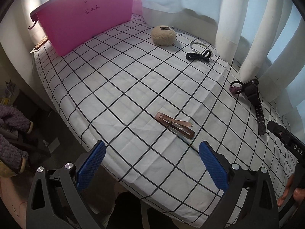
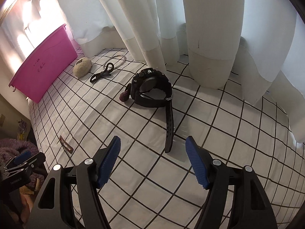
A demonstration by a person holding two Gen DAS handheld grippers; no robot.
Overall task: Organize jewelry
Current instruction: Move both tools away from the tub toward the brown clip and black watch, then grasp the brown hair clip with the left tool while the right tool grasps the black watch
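Note:
Brown hair clips [image 1: 175, 125] lie on the checked cloth just ahead of my open, empty left gripper [image 1: 152, 148]; they also show in the right wrist view [image 2: 65, 145]. A black watch [image 2: 152, 89] with its strap stretched toward me lies just ahead of my open, empty right gripper [image 2: 153, 145]; it shows at the right in the left wrist view [image 1: 251, 95]. A purple hair tie [image 2: 124, 95] touches the watch. A black bow tie band [image 1: 199, 55] and a silver bangle [image 1: 199, 46] lie farther back. A pink box [image 1: 85, 17] stands at the far left.
A cream fluffy pouch [image 1: 163, 35] sits near the pink box. White curtains [image 2: 209, 38] hang along the table's far and right side. The table's front-left edge [image 1: 76, 133] drops off to the floor with clothes below.

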